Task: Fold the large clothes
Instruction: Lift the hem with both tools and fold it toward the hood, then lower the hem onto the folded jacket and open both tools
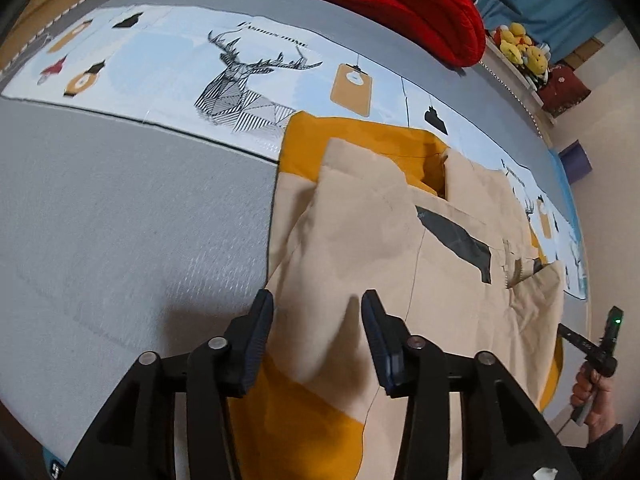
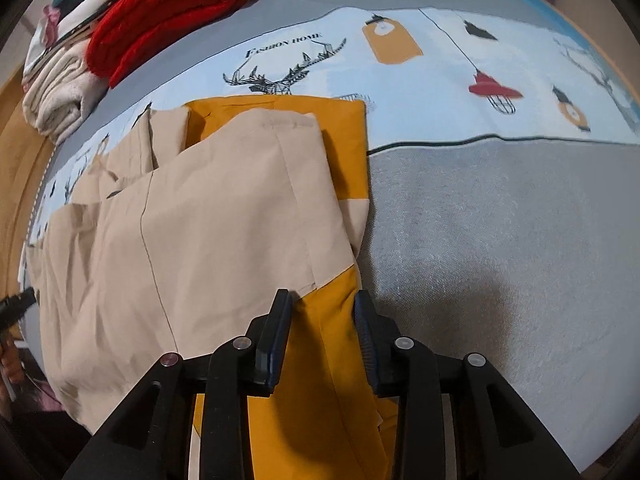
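A large beige and mustard-yellow garment (image 1: 400,248) lies partly folded on the bed, its sleeves turned in over the body. My left gripper (image 1: 318,314) hovers over the garment's left edge, jaws apart, with beige cloth lying flat below them and not pinched. In the right wrist view the same garment (image 2: 208,216) fills the left half. My right gripper (image 2: 322,314) stands open over its mustard corner, the pads clear of the cloth. A hand holds the right gripper (image 1: 600,340) at the far right of the left wrist view.
The bed has a grey cover (image 1: 120,220) with a pale blue printed band showing a deer head (image 1: 244,84). A folded red knit (image 1: 400,4) and a stack of pale folded clothes (image 2: 56,92) lie at the far edge. Yellow plush toys (image 1: 520,48) sit on a shelf.
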Motion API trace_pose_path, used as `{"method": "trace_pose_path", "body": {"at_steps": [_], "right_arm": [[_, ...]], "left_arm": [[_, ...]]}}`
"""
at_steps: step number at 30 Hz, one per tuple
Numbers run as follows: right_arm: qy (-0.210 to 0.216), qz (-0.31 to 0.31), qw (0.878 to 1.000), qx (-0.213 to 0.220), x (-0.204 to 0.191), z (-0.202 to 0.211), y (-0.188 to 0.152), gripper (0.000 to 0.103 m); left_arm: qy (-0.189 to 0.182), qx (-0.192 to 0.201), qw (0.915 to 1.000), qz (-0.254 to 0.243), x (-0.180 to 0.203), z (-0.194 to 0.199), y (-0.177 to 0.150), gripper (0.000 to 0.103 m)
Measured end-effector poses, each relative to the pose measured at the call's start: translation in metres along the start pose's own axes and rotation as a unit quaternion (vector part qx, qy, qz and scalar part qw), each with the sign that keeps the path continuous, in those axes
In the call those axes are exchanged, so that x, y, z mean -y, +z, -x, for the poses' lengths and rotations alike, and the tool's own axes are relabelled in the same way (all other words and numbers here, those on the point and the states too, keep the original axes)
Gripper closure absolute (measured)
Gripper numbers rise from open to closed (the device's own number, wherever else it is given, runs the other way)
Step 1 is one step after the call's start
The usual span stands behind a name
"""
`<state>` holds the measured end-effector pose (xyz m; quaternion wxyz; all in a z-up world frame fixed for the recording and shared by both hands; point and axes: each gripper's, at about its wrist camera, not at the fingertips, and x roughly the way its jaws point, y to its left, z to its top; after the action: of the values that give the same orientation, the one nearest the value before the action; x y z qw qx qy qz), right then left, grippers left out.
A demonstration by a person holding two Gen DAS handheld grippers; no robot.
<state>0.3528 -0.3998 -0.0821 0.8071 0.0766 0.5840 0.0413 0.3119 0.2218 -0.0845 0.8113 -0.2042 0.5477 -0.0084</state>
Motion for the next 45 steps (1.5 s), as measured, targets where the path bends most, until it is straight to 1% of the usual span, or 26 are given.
{"method": "trace_pose_path", "body": {"at_steps": [1,2,3,5,7,9,11,12,13,15,16,18,19,22,25,28,31,34,37,38,39,40,42,43,44,45], "right_arm": [[-0.002,0.011,1.000,0.004,-0.003,0.001,0.000,0.081],[-0.004,0.018,1.000,0.008,-0.005,0.002,0.000,0.087],[-0.005,0.025,1.000,0.012,-0.008,0.004,0.000,0.091],[-0.003,0.032,0.999,0.026,-0.011,0.010,0.001,0.096],[0.008,0.022,0.998,0.051,-0.011,0.023,0.005,0.098],[0.022,-0.003,0.995,0.096,-0.007,0.044,0.011,0.098],[0.019,-0.023,0.990,0.138,-0.003,0.060,0.016,0.098],[0.015,-0.035,0.987,0.157,0.000,0.065,0.019,0.098],[0.013,-0.045,0.985,0.165,0.002,0.066,0.022,0.098],[-0.007,-0.050,0.987,0.151,0.002,0.056,0.027,0.098],[-0.018,-0.048,0.989,0.140,0.001,0.050,0.029,0.098],[-0.031,-0.051,0.990,0.126,0.001,0.039,0.034,0.098],[-0.033,-0.055,0.989,0.130,0.000,0.038,0.037,0.098],[-0.039,-0.050,0.984,0.166,-0.006,0.046,0.045,0.099],[-0.051,-0.040,0.975,0.214,-0.017,0.058,0.052,0.099],[-0.090,-0.021,0.966,0.242,-0.032,0.057,0.062,0.099],[-0.107,-0.015,0.968,0.227,-0.038,0.038,0.076,0.099],[-0.126,-0.017,0.973,0.191,-0.035,0.008,0.086,0.099],[-0.153,-0.008,0.980,0.131,-0.032,-0.033,0.090,0.099],[-0.159,-0.005,0.981,0.114,-0.031,-0.043,0.090,0.099],[-0.164,-0.003,0.982,0.098,-0.030,-0.053,0.090,0.098],[-0.172,-0.004,0.982,0.083,-0.029,-0.062,0.090,0.098],[-0.174,-0.010,0.982,0.075,-0.025,-0.069,0.087,0.095],[-0.175,-0.011,0.982,0.074,-0.024,-0.068,0.087,0.095],[-0.177,-0.012,0.981,0.076,-0.023,-0.066,0.086,0.091],[-0.181,-0.013,0.980,0.080,-0.022,-0.062,0.087,0.086]], "left_arm": [[0.002,-0.001,1.0000,-0.002,0.001,-0.002,0.001,0.080],[0.004,-0.003,1.0000,-0.004,0.001,-0.005,0.002,0.095],[0.011,-0.003,0.9999,-0.006,0.001,-0.007,0.004,0.098],[0.023,0.021,0.9994,-0.010,0.003,0.001,0.009,0.102],[0.026,0.061,0.9978,-0.008,0.003,0.015,0.016,0.102],[0.032,0.108,0.9936,0.012,-0.002,0.031,0.024,0.103],[0.024,0.139,0.9894,0.034,-0.008,0.040,0.031,0.103],[0.019,0.146,0.9884,0.040,-0.009,0.041,0.035,0.103],[0.024,0.147,0.9882,0.038,-0.008,0.039,0.038,0.103],[0.047,0.133,0.9898,0.021,-0.002,0.027,0.044,0.103],[0.048,0.130,0.9901,0.021,-0.001,0.023,0.047,0.103],[0.049,0.139,0.9888,0.025,0.000,0.020,0.055,0.103],[0.047,0.146,0.9877,0.028,0.000,0.022,0.058,0.103],[0.040,0.169,0.9841,0.039,0.000,0.024,0.070,0.103],[0.038,0.180,0.9816,0.050,0.000,0.019,0.081,0.103],[0.036,0.182,0.9804,0.065,-0.003,0.007,0.090,0.103],[0.053,0.165,0.9828,0.065,-0.005,-0.016,0.098,0.103],[0.074,0.130,0.9865,0.066,-0.012,-0.045,0.100,0.102],[0.093,0.085,0.9901,0.063,-0.016,-0.075,0.099,0.099],[0.094,0.059,0.9917,0.065,-0.018,-0.087,0.098,0.094],[0.092,0.030,0.9929,0.069,-0.021,-0.099,0.097,0.093],[0.090,0.028,0.9930,0.071,-0.022,-0.101,0.096,0.092],[0.092,0.038,0.9924,0.073,-0.021,-0.093,0.099,0.091],[0.099,0.044,0.9912,0.077,-0.019,-0.086,0.100,0.085],[0.101,0.052,0.9902,0.081,-0.019,-0.077,0.101,0.078],[0.095,0.066,0.9898,0.083,-0.017,-0.065,0.102,0.077]]}}
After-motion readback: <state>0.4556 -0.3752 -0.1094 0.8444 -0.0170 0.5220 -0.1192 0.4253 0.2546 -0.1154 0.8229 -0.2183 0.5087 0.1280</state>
